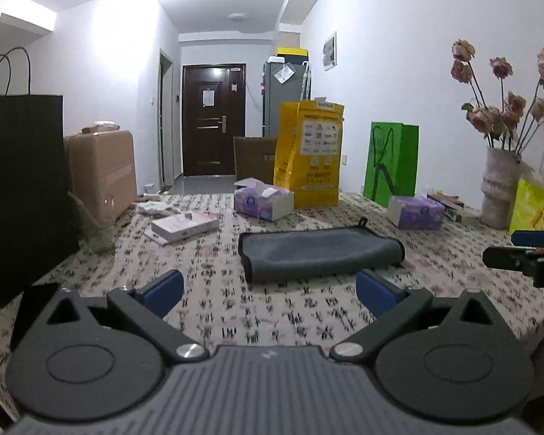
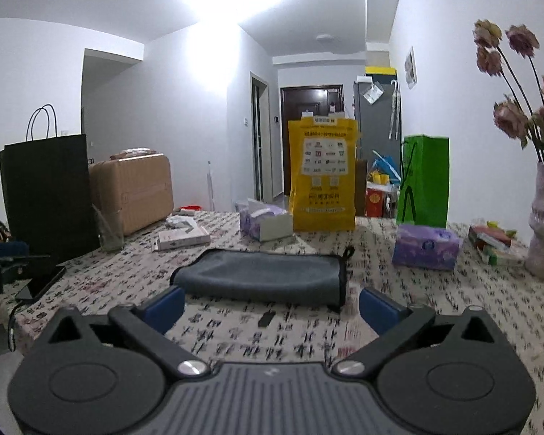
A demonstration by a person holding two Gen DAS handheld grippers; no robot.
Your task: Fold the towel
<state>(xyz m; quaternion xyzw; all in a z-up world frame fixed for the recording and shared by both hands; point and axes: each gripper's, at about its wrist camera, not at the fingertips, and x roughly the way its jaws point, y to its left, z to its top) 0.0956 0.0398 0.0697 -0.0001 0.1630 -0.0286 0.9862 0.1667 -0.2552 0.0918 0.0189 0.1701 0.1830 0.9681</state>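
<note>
A grey towel (image 1: 321,253) with dark edging lies folded on the patterned tablecloth (image 1: 235,311), a small loop at its far right corner. It also shows in the right wrist view (image 2: 263,275). My left gripper (image 1: 270,291) is open and empty, above the cloth just short of the towel's near edge. My right gripper (image 2: 272,308) is open and empty, also just short of the towel's near edge. The right gripper shows at the right edge of the left wrist view (image 1: 526,253).
Behind the towel stand two purple tissue boxes (image 1: 263,201) (image 1: 415,212), a yellow bag (image 1: 310,152), a green bag (image 1: 391,163) and a vase of dried flowers (image 1: 498,188). A black paper bag (image 1: 21,188), a glass (image 1: 99,232) and a flat box (image 1: 185,226) are at left.
</note>
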